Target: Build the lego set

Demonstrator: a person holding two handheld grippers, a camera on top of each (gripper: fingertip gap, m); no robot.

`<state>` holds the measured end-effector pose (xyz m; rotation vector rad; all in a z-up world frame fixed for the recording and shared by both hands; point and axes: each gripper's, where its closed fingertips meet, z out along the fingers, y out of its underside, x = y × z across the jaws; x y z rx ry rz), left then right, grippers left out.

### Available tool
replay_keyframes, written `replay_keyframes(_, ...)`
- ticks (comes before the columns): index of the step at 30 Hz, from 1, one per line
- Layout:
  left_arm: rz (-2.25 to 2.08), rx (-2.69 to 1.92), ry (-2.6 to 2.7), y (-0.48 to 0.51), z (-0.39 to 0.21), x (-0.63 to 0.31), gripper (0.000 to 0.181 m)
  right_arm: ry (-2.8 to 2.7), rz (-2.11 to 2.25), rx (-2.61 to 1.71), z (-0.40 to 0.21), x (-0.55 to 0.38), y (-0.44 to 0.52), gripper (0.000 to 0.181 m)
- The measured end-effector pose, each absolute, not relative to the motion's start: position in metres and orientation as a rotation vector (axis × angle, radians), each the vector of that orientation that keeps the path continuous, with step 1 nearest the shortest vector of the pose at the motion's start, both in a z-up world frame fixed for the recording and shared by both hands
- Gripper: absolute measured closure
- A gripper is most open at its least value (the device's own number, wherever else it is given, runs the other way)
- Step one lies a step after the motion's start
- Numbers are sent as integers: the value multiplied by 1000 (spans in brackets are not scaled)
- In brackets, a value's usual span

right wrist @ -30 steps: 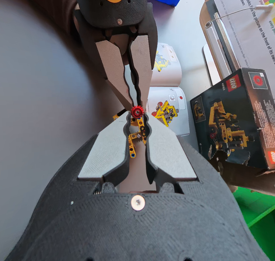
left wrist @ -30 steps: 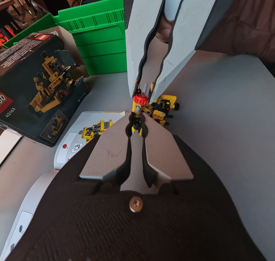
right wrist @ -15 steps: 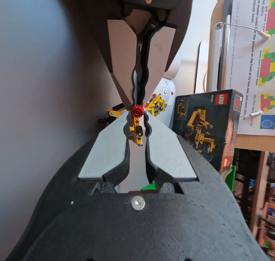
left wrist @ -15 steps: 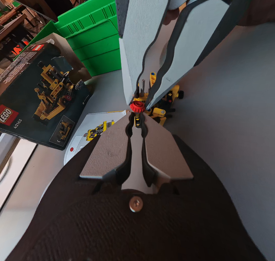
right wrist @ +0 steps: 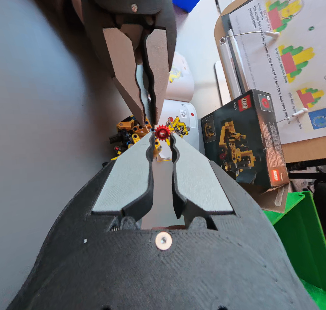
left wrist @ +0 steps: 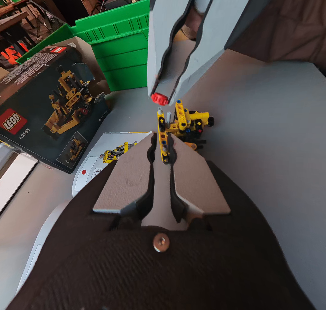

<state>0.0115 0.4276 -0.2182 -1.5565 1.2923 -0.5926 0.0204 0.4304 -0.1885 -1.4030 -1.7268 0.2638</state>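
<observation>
My left gripper [left wrist: 162, 139] is shut on a yellow beam [left wrist: 162, 147] of the partly built yellow-and-black Lego model [left wrist: 187, 123], just over the grey table [left wrist: 255, 142]. A grey axle tip [left wrist: 159, 110] sticks up from the beam. My right gripper [right wrist: 161, 133] is shut on a small red gear [right wrist: 161, 132]. In the left wrist view it comes down from above [left wrist: 163, 98], with the gear [left wrist: 159, 98] a short gap above the axle tip. In the right wrist view the left gripper [right wrist: 150, 123] points down at the model [right wrist: 128, 133].
The dark Lego box [left wrist: 51, 107] stands left of the model, with a green bin [left wrist: 120, 42] behind it. The open instruction booklet [left wrist: 109, 142] lies under my left gripper. A clipboard with a printed sheet [right wrist: 282, 63] leans beyond the box [right wrist: 243, 139]. A sleeve [left wrist: 282, 27] is behind the right gripper. My two grippers' fingertips are within a few centimetres of each other.
The red gear sat against the top of the held beam. Now the right gripper holds it a short gap above the axle tip. Both views have tilted.
</observation>
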Motion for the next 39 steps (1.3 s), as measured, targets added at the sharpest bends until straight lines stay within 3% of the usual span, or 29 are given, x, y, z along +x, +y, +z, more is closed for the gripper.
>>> replay_keyframes(1,-599,-1563,1295,428,-219,12,169,-1708,289,-1405,-186,22,431,167)
replay_keyframes(10,-644,-1646,1357,424,-231,3,156,-1548,462,-1519,-182,42,450,167)
replay_keyframes(22,-769,-1718,1378,422,-236,3,170,-1648,521,-1626,-214,41,444,167)
replay_keyframes(31,-897,-1743,1394,426,-235,-14,155,-1653,530,-1668,-224,42,448,168)
replay_keyframes(39,-786,-1717,1437,433,-235,-24,159,-1670,531,-1676,-230,42,447,168)
